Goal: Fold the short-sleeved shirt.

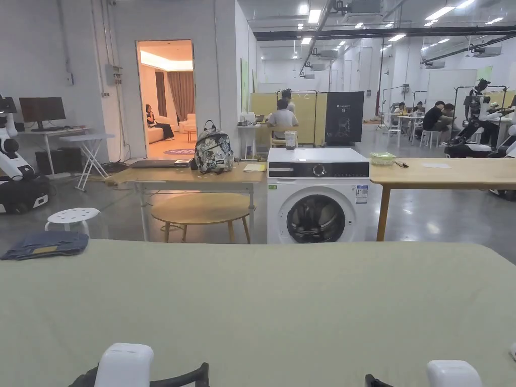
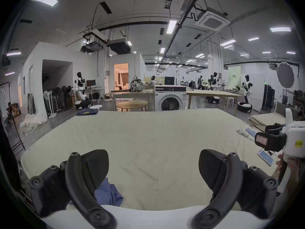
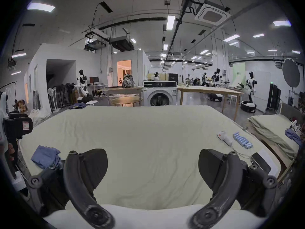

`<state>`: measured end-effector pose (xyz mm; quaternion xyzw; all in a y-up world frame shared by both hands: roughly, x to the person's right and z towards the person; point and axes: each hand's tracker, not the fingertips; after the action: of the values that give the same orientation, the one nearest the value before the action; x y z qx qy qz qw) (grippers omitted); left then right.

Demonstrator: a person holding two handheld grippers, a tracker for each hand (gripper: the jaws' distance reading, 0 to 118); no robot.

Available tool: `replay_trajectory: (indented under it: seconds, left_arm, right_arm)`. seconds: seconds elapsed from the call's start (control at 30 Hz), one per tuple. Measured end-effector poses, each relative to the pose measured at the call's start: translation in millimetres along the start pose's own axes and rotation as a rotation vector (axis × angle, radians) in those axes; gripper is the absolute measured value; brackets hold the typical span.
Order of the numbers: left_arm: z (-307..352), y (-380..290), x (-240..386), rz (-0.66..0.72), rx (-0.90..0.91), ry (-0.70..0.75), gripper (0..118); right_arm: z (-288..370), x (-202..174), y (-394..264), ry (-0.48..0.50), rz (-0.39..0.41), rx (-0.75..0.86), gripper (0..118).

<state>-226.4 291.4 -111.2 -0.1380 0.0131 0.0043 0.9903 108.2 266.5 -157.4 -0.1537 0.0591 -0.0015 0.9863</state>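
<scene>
In the head view, a pale green cloth-covered table (image 1: 262,302) bears folded jeans (image 1: 45,244) at its far left corner. In the left gripper view, the left gripper (image 2: 153,168) hangs spread wide, the crumpled blue shirt (image 2: 108,194) beside its left jaw. In the right gripper view, the right gripper (image 3: 152,167) is spread above bare cloth, the shirt near the table's left edge.

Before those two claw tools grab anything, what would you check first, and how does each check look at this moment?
1. Left hand-held gripper open: ok.
2. Right hand-held gripper open: ok.
3. Blue garment within reach at the near left of the bed: ok.
4. Garment spread flat: not ok, crumpled.
5. It is a short-sleeved shirt: cannot tell.
6. Middle of bed free for folding: ok.
</scene>
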Motion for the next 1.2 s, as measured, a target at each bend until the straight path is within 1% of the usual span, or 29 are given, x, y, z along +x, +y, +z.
replay_trajectory:
  seconds: [0.13,0.23,0.27,0.33,0.53,0.6,0.7,0.93,1.2]
  left_arm:
    - [8,-1,0,0.010,0.062,0.021,110]
    - [10,3,-7,0.057,0.024,0.010,110]
    - [10,3,-8,0.065,0.001,0.035,110]
    - [12,3,-8,0.050,0.034,0.079,110]
    - [13,1,-14,0.106,0.023,0.023,110]
    - [12,1,-13,0.101,0.018,0.022,110]
    - [11,2,-8,0.057,0.019,0.043,110]
    - [10,3,-4,0.051,0.007,0.026,110]
    - [11,4,-3,0.057,0.010,0.009,110]
  right_arm:
    - [4,1,2,0.033,-0.025,0.004,111]
    - [5,4,4,0.051,-0.051,0.001,111]
    - [6,4,4,0.048,-0.056,0.005,111]
    - [8,4,4,0.041,-0.058,0.012,111]
    - [9,0,4,0.033,-0.041,0.007,111]
    - [10,-1,4,0.038,-0.035,0.007,111]
    - [10,-4,5,0.042,-0.021,0.010,111]
    - [10,-4,9,0.036,-0.013,0.005,111]
    - [11,1,10,0.041,-0.051,-0.003,111]
